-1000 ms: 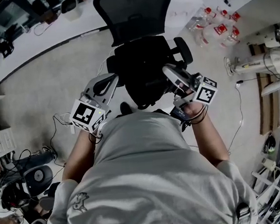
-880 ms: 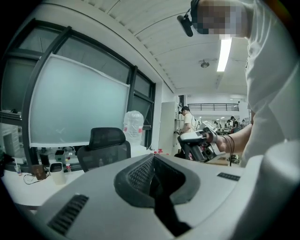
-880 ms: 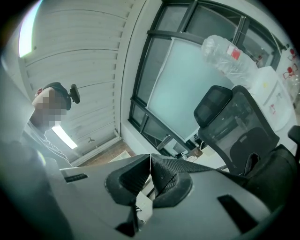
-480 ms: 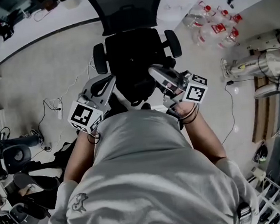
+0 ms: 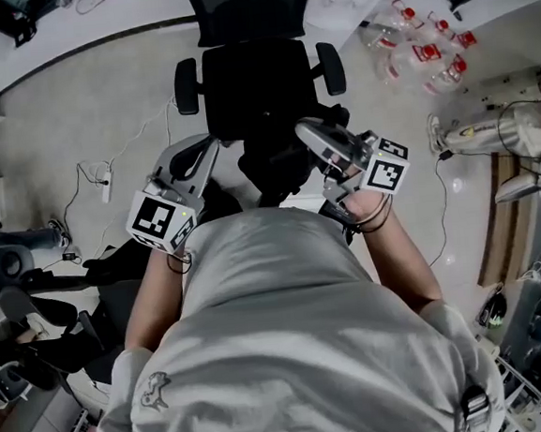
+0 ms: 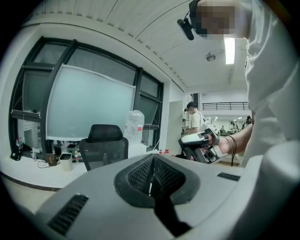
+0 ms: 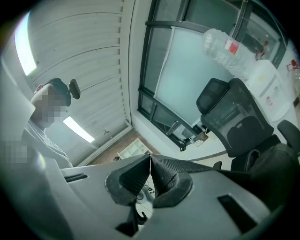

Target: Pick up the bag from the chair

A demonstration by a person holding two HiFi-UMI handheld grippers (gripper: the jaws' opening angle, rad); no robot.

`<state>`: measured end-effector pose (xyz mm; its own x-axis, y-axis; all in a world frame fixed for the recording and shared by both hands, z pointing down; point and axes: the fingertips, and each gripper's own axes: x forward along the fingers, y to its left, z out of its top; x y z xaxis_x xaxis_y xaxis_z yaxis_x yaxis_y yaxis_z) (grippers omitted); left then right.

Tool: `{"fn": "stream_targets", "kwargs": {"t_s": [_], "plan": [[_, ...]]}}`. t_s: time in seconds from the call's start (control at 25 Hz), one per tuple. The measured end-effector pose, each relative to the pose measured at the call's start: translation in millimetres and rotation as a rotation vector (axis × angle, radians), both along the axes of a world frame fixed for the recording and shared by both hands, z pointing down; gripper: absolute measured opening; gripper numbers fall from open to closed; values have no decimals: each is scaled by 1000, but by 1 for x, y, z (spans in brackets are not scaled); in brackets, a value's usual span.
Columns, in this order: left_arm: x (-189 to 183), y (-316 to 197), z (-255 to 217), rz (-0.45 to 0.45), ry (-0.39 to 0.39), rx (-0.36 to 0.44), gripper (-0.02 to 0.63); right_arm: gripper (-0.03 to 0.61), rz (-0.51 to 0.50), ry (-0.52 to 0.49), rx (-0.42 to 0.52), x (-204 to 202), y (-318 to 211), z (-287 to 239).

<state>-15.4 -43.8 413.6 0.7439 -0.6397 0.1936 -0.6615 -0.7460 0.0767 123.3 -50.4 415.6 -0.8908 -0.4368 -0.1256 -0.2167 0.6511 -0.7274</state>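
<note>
The black office chair (image 5: 259,80) stands at the top of the head view, and it also shows as the chair (image 6: 104,145) and chair (image 7: 234,117) in the gripper views. A black bag (image 5: 275,163) hangs in front of the seat's front edge, between the two grippers. My right gripper (image 5: 303,130) is at the bag's upper right, and the dark bag (image 7: 279,161) sits close beside it. Its pads (image 7: 161,171) are pressed together with nothing seen between them. My left gripper (image 5: 213,148) is at the bag's left, jaws shut and empty (image 6: 151,171). How the bag is held is hidden.
Several water bottles (image 5: 416,52) lie on the floor at the upper right. Cables and a power strip (image 5: 107,178) lie at the left, with dark equipment (image 5: 12,271) further left. A white desk (image 6: 28,171) curves behind the chair. A person (image 6: 193,117) stands in the background.
The chair has drawn away towards the top of the view. The bag has stayed between the grippers and now sits off the seat, closer to my body.
</note>
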Motion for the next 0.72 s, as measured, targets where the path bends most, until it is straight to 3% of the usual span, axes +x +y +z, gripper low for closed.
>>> {"fn": "stream_targets", "kwargs": {"t_s": [0.72], "plan": [[-35,93,-6,115,-7,9,12,34,181,-15,-7,-2,94,-2]]}}
